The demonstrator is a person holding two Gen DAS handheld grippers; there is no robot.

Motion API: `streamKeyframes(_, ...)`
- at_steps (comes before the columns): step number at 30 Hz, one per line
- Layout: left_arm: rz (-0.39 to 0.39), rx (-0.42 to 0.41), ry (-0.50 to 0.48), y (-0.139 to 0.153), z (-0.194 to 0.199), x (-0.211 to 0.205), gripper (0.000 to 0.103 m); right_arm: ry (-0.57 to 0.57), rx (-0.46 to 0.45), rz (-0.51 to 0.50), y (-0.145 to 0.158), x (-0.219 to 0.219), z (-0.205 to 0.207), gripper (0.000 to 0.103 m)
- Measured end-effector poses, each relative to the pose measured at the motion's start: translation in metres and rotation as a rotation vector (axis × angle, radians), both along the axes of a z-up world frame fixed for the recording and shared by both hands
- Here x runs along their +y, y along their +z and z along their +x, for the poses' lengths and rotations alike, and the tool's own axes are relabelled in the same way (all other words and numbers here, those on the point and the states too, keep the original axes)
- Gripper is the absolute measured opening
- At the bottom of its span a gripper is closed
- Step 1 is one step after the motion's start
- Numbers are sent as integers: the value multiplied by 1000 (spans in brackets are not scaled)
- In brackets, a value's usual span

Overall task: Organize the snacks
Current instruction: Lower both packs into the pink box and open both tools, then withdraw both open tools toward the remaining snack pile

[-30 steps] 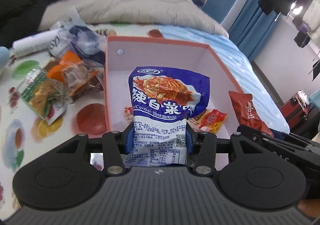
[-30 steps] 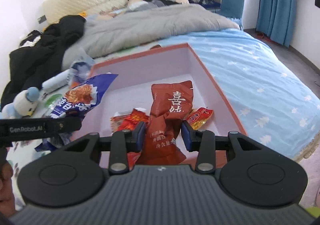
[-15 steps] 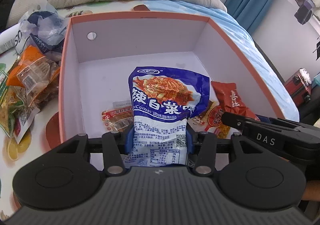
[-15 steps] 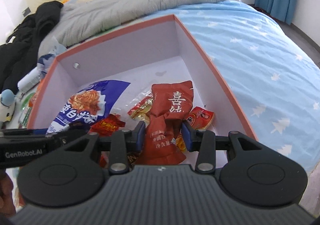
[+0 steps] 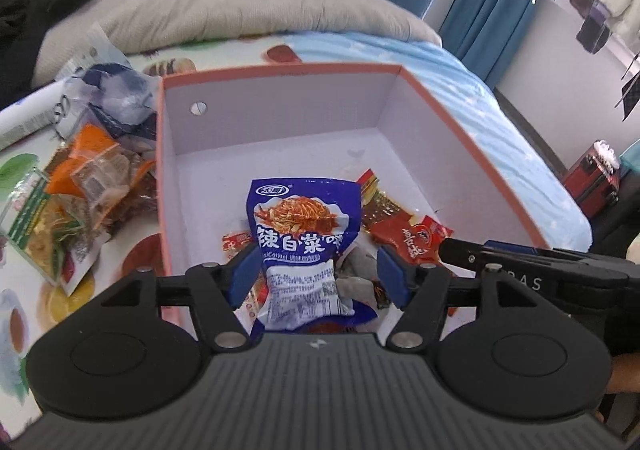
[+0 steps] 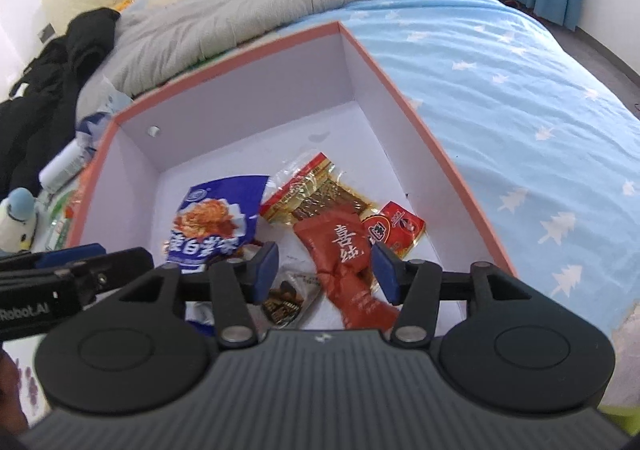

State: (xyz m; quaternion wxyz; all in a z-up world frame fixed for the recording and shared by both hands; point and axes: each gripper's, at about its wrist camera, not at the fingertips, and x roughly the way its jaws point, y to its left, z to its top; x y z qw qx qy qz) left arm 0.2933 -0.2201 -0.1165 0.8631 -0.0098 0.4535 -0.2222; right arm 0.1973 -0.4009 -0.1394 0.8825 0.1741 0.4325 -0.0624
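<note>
A pink-rimmed white box (image 5: 280, 70) sits on the bed. My left gripper (image 5: 319, 276) hangs over its near end, jaws opening. The blue kimchi-noodle packet (image 5: 304, 226) lies between the pads, which stand clear of it. My right gripper (image 6: 325, 272) is beside it on the right, jaws also opening. The red packet (image 6: 340, 246) rests on the box floor between its pads and is not pressed. Several smaller red and gold snack packets (image 6: 320, 194) lie under and around both. Both views show the box (image 6: 400, 90) and the blue packet (image 6: 212, 222).
Loose snack bags (image 5: 92, 178) and a crumpled blue plastic bag (image 5: 116, 98) lie left of the box on a fruit-print cloth. A grey duvet (image 5: 240, 2) and black clothes (image 6: 60, 82) lie beyond. A plush toy (image 6: 16, 218) sits far left, blue sheet (image 6: 520, 110) to the right.
Both grippers came down over the box and widened their jaws. The blue packet and the red packet slipped free and now lie on the box floor.
</note>
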Motion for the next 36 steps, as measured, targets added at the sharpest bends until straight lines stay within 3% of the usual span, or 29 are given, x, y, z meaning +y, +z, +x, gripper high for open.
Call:
streamKeyframes(13,-69,-108,49,60,-111,65,69,10,-150,-1,61,42,-93,54)
streamKeyframes(21,-114,-148,95,75,-168,110,69,29,-227,-2,84,76,-149,54)
streamKeyframes(36,-132,-225,213,79,-209,194,70,151,-334,-13,98,139,-183,54)
